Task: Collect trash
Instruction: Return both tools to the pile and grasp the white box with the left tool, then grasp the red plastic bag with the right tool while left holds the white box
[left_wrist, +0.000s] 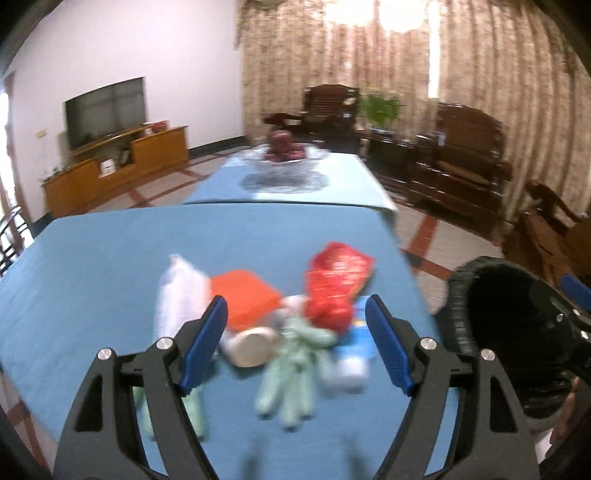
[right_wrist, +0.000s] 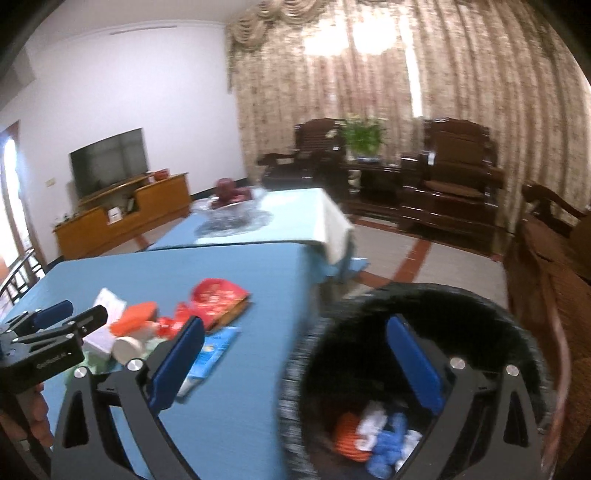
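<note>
A heap of trash lies on the blue table (left_wrist: 110, 258): a red snack bag (left_wrist: 336, 284), an orange box (left_wrist: 247, 299), a clear plastic bag (left_wrist: 181, 299), a white cup (left_wrist: 255, 345), a pale green glove (left_wrist: 295, 369) and a blue-and-white wrapper (left_wrist: 356, 350). My left gripper (left_wrist: 295, 343) is open and empty just above the heap. My right gripper (right_wrist: 295, 369) is open and empty, over the rim of the black trash bin (right_wrist: 413, 306). Orange, white and blue trash (right_wrist: 376, 435) lies inside the bin. The heap also shows in the right wrist view, with the red bag (right_wrist: 218, 299).
The bin (left_wrist: 458, 306) stands beside the table's right edge. A second blue table (left_wrist: 332, 181) with a glass bowl of fruit (left_wrist: 284, 147) stands beyond. Dark wooden armchairs (right_wrist: 454, 177), a plant (right_wrist: 362, 136) and a TV cabinet (right_wrist: 122, 218) are farther off.
</note>
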